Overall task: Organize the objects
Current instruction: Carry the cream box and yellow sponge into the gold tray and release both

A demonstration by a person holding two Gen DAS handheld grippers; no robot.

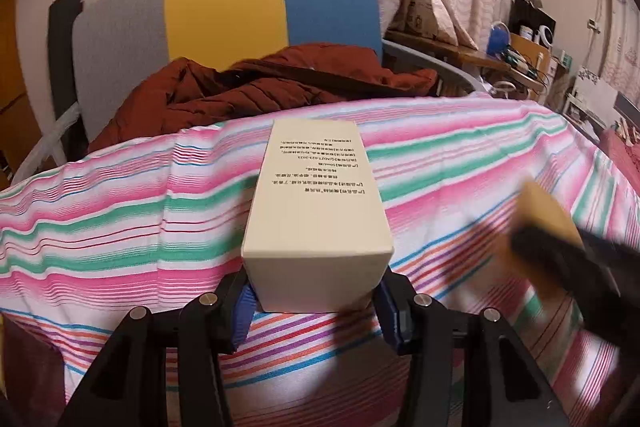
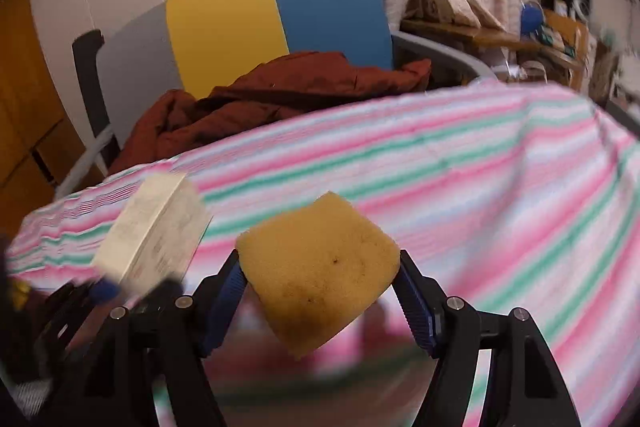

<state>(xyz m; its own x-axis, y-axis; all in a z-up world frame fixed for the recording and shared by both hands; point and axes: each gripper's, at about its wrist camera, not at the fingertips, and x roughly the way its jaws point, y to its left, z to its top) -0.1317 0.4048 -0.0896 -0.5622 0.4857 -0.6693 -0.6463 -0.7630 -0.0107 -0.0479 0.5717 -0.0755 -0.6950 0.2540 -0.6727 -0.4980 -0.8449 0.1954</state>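
Your left gripper (image 1: 314, 301) clamps the cream rectangular cardboard box (image 1: 316, 203), long axis pointing away; your right gripper (image 2: 320, 293) pinches the yellow sponge block (image 2: 320, 271), both above the striped cloth-covered surface (image 1: 460, 163), sponge to the box's right.

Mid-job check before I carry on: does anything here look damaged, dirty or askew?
The yellow foam sponge, gripped tilted in the right gripper, has dark brownish stains on its face. The cream cardboard box in the left gripper looks intact.
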